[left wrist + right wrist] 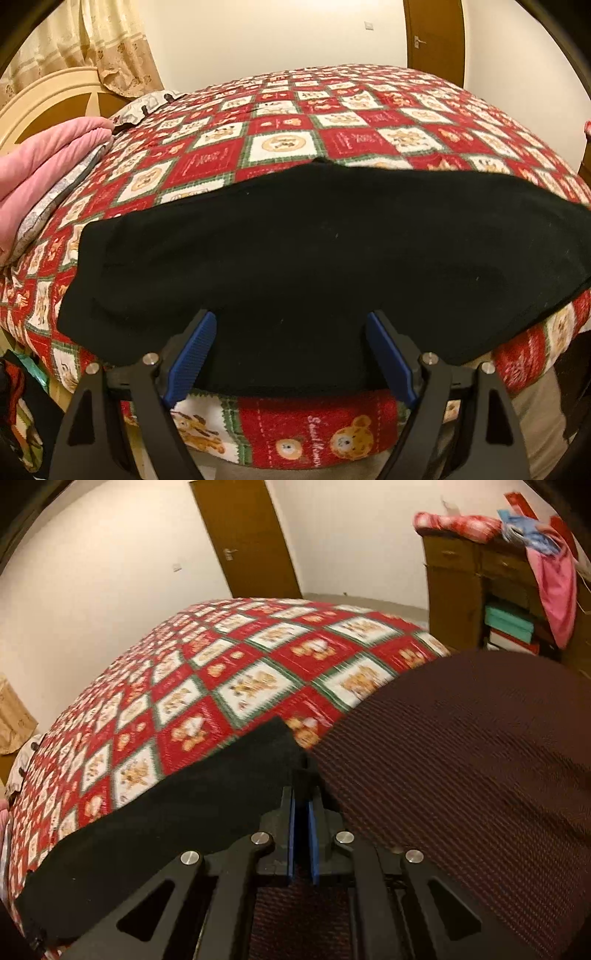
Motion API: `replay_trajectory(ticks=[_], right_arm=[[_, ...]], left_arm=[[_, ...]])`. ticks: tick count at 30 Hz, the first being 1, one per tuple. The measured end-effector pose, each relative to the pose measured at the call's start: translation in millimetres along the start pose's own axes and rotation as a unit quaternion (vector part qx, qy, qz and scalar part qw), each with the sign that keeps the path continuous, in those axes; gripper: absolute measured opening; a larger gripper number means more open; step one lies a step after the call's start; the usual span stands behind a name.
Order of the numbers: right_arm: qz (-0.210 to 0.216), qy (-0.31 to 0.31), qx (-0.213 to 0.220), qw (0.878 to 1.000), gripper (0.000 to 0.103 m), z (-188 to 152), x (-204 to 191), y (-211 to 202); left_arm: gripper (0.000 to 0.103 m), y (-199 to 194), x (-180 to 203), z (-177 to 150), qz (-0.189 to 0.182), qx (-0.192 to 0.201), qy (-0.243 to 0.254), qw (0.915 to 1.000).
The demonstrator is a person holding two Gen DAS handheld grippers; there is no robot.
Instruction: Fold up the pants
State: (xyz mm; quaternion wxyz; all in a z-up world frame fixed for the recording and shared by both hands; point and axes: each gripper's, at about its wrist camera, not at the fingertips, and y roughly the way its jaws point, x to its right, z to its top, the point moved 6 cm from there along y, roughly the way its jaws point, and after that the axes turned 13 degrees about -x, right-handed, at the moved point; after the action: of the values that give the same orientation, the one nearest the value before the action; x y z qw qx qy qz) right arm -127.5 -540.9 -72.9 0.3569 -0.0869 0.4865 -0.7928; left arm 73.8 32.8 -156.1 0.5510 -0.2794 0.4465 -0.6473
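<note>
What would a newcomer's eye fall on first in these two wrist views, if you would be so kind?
Probably the red, white and green teddy-bear quilt covering the whole bed, with the black pants spread across its near edge. Next, the blue-padded left gripper open at the pants' near edge, and the right gripper pinched shut on a fold of the dark fabric. A pink blanket lies at the left by the headboard.

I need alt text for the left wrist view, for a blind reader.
Black pants lie spread across a bed with a red teddy-bear quilt. The open left claw points at their near edge, blue fingers on either side. Pink bedding sits at the left.
</note>
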Motion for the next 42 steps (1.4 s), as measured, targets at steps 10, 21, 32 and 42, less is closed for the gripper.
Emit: replay_trajectory(ticks=[10,21,32,42], right_arm=[[0.005,0.089,0.015,0.996,0.026,-7,19,-22],[0.152,-0.261,-0.069,0.951,0.026,-110,-214,-27],[0.131,-0.346,-0.122,0.921,0.026,-178,-258,6],[0.105,0.019,0.082,0.991,0.077,-18,-51,-68]], left_arm=[[0.086,-7,-22,-5,-0.004,0.007,-0.019,0.9998],[0.086,-39,36,37,-0.038,0.080,0.050,0.9949],[0.092,3,66,19,-0.060,0.030,0.078,0.9947],[0.096,4,59,12,-0.073,0.022,0.061,0.9952]])
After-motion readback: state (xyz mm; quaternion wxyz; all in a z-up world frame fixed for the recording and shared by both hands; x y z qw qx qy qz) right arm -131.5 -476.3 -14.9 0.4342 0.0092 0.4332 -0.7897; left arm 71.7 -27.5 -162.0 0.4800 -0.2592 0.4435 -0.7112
